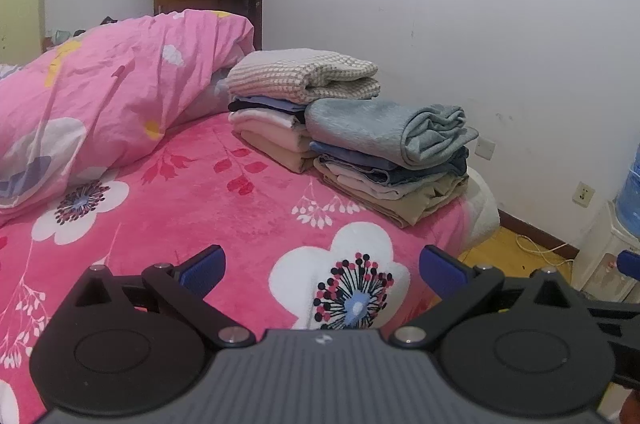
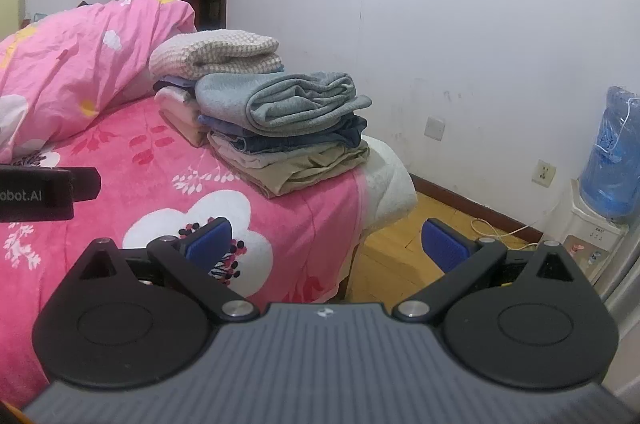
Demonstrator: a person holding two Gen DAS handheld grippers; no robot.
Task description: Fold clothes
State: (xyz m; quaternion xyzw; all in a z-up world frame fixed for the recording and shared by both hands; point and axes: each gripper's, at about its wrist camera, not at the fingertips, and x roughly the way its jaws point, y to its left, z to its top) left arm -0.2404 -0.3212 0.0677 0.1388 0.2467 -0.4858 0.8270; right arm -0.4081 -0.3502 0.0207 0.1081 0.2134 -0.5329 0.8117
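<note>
Hovering over the bed (image 1: 224, 200): left gripper (image 1: 322, 266) and right gripper (image 2: 326, 244), both spread wide, holding nothing. Two stacks of folded clothes sit mid-frame at the bed's far corner, touching: near stack (image 1: 394, 160) topped by a grey-blue piece, far stack (image 1: 288, 104) topped by a checked one. One pink duvet (image 1: 104, 92) is bunched upper left. One water dispenser (image 2: 610, 164) stands at right edge.

We see two stacks of folded clothes on the bed (image 1: 224, 200), near its far right corner: the nearer stack (image 1: 390, 160) at the right edge, the farther stack (image 1: 288, 104) touching behind-left. A bunched quilt (image 1: 112, 92) lies left of both.
</note>
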